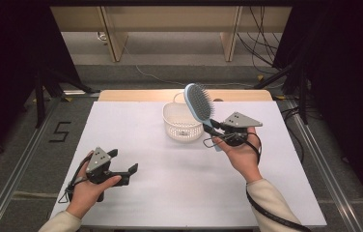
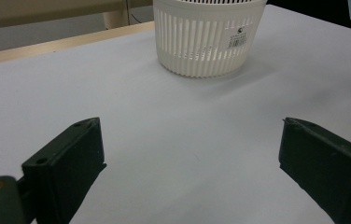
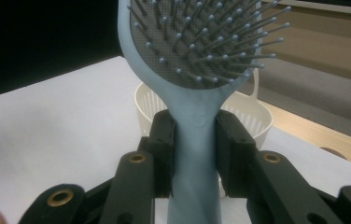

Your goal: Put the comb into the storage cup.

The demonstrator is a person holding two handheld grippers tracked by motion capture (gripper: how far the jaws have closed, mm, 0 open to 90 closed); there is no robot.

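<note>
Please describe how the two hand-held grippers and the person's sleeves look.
Both the left gripper and the right gripper are black, each with two blocky jaws, brass-coloured rivets, a grey three-cornered plate on top and a black trailing cable. The sleeves are cream-coloured.

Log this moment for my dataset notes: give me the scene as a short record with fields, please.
Held thing: hairbrush, light blue, bristles showing
Holder: right gripper, jaws shut on the handle
Brush pose: raised off the table, head tilted above the basket's right side
Basket: white slotted basket, upright, near the far middle of the table
Left gripper: left gripper, jaws open, nothing between them, pointing toward the basket
Surface: white table
</note>
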